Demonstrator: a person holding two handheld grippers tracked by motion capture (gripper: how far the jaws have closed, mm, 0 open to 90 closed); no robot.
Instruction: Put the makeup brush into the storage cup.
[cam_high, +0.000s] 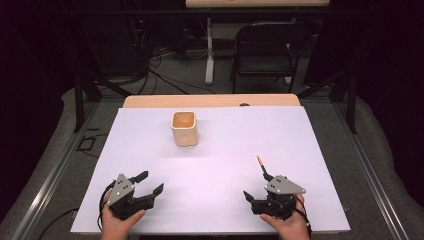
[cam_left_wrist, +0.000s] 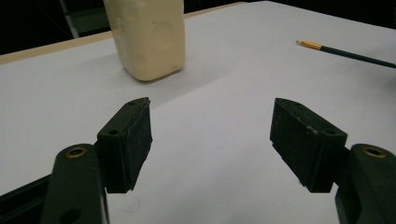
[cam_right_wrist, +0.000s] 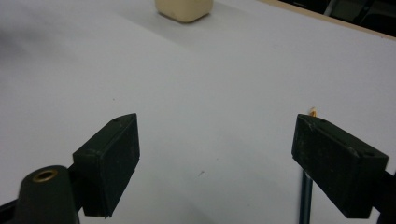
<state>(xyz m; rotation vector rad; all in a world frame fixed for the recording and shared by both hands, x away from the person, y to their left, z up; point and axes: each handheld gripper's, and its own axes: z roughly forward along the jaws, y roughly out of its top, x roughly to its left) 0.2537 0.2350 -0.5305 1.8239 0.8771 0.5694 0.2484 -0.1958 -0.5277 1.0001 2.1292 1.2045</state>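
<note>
High view: the white table cover (cam_high: 215, 150) holds a cream cup (cam_high: 184, 128) standing upright at about 11 o'clock from the table's middle, mouth up and nothing visible inside. A thin dark pencil (cam_high: 261, 166) with a gold-coloured tip lies toward 4 o'clock, its near end running under the right gripper (cam_high: 260, 192). The left gripper (cam_high: 150, 182) rests at 7 o'clock, jaws spread and holding nothing. The right gripper's jaws are spread too, and the pencil lies by its outer jaw, not pinched.

Left gripper view: both black pads (cam_left_wrist: 126, 140) stand wide apart over bare cover. The cup (cam_left_wrist: 147, 37) stands at 11 o'clock beyond them, well apart; the pencil (cam_left_wrist: 345, 52) lies far off at 2 o'clock.

Right gripper view: the jaws are released, with white cover between them. The pencil (cam_right_wrist: 306, 191) runs along the inner edge of the pad at 4 o'clock, its gold tip peeking just above that pad; I cannot tell whether it touches the pad. The cup (cam_right_wrist: 184, 9) sits at 12 o'clock, far off.

The step in hand looks like picking up the pencil, likely for the cup. To do it well, the right gripper should shift toward 3 o'clock so the shaft lies midway between the pads, drop low to the cover, then close squarely across the shaft so it cannot roll out
</note>
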